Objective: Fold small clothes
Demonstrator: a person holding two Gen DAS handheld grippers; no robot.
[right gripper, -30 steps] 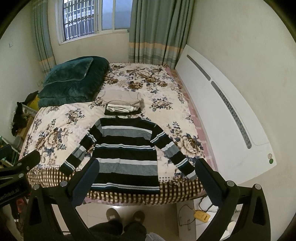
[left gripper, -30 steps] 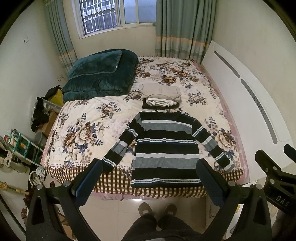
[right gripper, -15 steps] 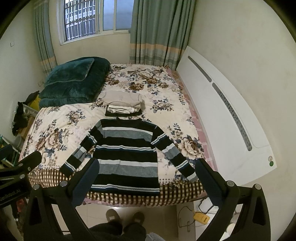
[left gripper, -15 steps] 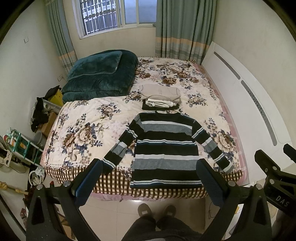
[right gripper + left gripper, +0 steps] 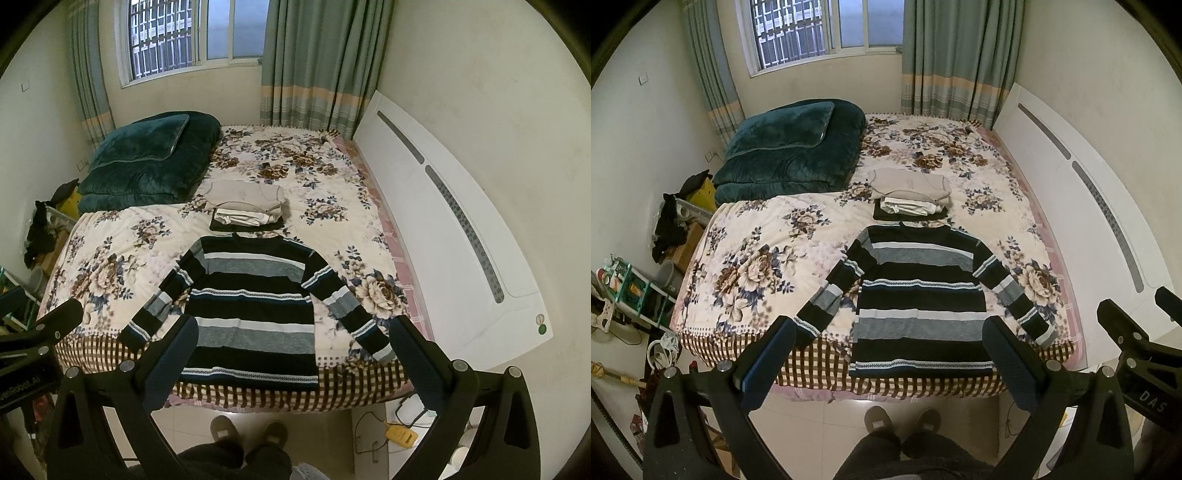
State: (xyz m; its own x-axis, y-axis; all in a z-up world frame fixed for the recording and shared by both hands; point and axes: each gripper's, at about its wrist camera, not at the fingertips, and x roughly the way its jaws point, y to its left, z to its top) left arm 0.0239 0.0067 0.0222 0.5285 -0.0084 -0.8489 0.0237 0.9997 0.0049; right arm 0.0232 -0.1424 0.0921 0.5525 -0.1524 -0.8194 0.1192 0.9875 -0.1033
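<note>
A black, grey and white striped long-sleeved sweater [image 5: 921,299] [image 5: 255,310] lies flat, face up, at the near edge of the floral bed, sleeves spread out to both sides, hem toward me. Just beyond its collar sits a small stack of folded clothes [image 5: 910,195] [image 5: 245,206], beige on top of white on black. My left gripper [image 5: 890,354] hangs open above the floor in front of the hem, holding nothing. My right gripper [image 5: 293,352] is also open and empty, short of the bed edge. Each gripper shows at the edge of the other's view.
A dark green quilt and pillow [image 5: 790,147] fill the bed's far left. A white headboard [image 5: 1082,206] runs along the right side. Clutter and a shelf [image 5: 631,291] crowd the floor at left. A person's slippered feet [image 5: 903,421] stand on the tiles; a yellow device [image 5: 402,435] lies at right.
Both views have shifted very slightly; the sweater sits a touch lower in frame. The sweater and both open grippers look otherwise unchanged.
</note>
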